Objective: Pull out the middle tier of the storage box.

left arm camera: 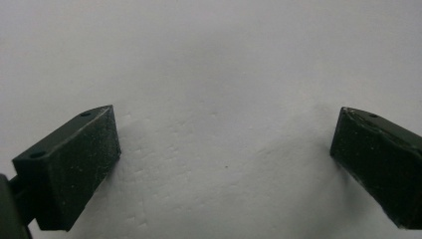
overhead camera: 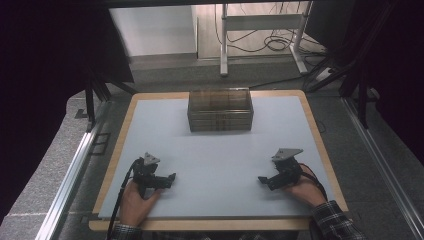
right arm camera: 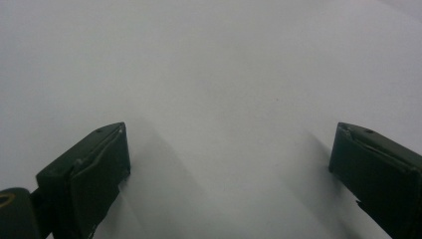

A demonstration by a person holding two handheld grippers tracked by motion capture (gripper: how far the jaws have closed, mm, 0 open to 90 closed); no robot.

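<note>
A clear brown-tinted box (overhead camera: 220, 110) with compartments stands at the far middle of the pale table top (overhead camera: 215, 150). My left gripper (overhead camera: 170, 179) rests near the front left of the table, held in a hand, pointing right. Its jaws stand wide apart in the left gripper view, gripper (left arm camera: 226, 144), with bare table between them. My right gripper (overhead camera: 262, 180) lies at the front right, pointing left toward the other one. In the right gripper view its jaws are spread wide, gripper (right arm camera: 229, 149), with nothing between them.
The table has a wooden border (overhead camera: 116, 150). Beyond its far edge stand a white metal frame (overhead camera: 260, 30) and loose cables (overhead camera: 275, 42) on the floor. Dark stands (overhead camera: 97, 90) flank the table at left and right.
</note>
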